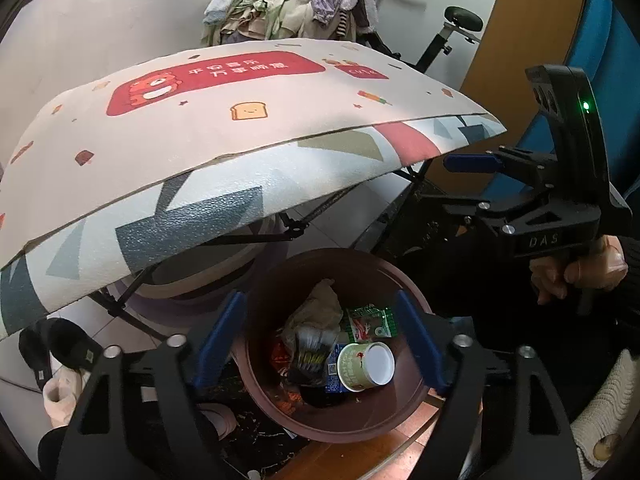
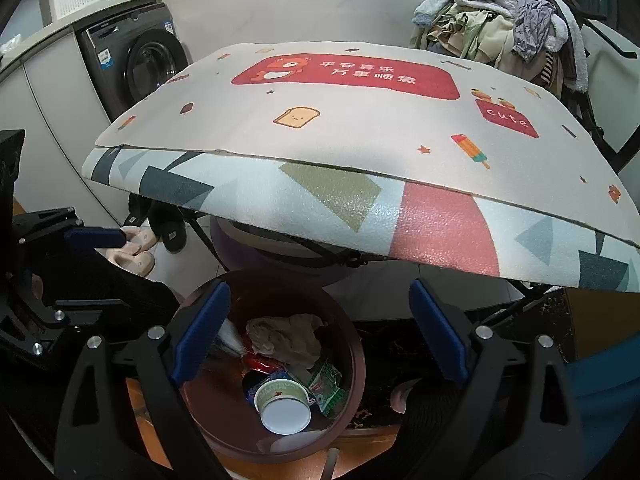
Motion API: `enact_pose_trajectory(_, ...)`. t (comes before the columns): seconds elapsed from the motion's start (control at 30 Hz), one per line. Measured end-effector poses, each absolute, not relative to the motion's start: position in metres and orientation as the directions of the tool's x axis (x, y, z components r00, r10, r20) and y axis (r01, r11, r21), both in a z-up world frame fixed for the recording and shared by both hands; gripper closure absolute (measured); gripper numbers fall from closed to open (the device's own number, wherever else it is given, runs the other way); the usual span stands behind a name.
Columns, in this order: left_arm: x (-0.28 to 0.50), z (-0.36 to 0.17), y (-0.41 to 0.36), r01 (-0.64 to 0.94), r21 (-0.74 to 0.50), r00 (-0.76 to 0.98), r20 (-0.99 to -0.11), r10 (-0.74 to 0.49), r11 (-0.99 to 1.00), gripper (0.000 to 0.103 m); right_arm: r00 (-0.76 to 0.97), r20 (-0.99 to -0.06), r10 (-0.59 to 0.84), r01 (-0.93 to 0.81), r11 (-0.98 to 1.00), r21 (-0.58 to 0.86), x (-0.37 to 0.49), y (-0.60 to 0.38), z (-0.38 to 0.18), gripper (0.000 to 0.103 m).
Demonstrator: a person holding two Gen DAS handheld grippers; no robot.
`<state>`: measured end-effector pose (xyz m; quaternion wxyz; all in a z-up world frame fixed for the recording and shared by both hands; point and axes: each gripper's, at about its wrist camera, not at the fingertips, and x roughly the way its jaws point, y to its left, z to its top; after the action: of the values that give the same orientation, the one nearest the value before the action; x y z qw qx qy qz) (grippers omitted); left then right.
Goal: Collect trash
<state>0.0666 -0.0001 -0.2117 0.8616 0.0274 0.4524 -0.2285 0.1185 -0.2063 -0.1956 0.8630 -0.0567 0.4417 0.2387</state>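
Observation:
A round brown trash bin (image 1: 360, 428) (image 2: 357, 360) stands on the floor below both grippers. Inside it lie a paper cup (image 1: 366, 366) (image 2: 284, 404), a green wrapper (image 1: 370, 322) (image 2: 328, 386), crumpled paper (image 1: 320, 308) (image 2: 284, 336) and a dark wrapper (image 1: 308, 356). My left gripper (image 1: 319, 298) hangs open over the bin with nothing between its blue fingers. My right gripper (image 2: 320, 287) is also open and empty above the bin. In the left wrist view the right gripper shows at the right, held by a hand (image 1: 576, 268).
A folding table covered with a patterned mat (image 1: 240, 120) (image 2: 340, 120) overhangs the bin's far side. Behind it sits a pile of clothes (image 1: 296, 0) (image 2: 500, 28). A washing machine (image 2: 136, 64) stands at the back left. Slippers (image 2: 136, 256) and black shoes (image 1: 60, 348) lie on the floor.

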Motion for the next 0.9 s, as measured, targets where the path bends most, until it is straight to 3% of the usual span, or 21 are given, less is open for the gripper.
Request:
enact_pose_trajectory(0.17, 0.069, -0.21, 0.009, 0.378, -0.168, 0.504, -0.788, -0.355, 0.91, 0.016, 0.496, -0.791, 0.359, -0.459, 0.882, 0.112, 0.119, -0.207, -0.196, 0.011)
enact_pose_trajectory(0.57, 0.068, -0.195, 0.017, 0.335, -0.14, 0.562, -0.764, -0.317, 0.932, 0.011, 0.51, -0.795, 0.328, -0.438, 0.895, 0.088, 0.122, -0.208, -0.194, 0.006)
enact_pose_trajectory(0.9, 0.076, -0.078, 0.019, 0.281, 0.024, 0.791, -0.573, -0.217, 0.959, 0.006, 0.657, -0.694, 0.296, -0.366, 0.929, 0.05, 0.136, -0.223, -0.108, 0.006)
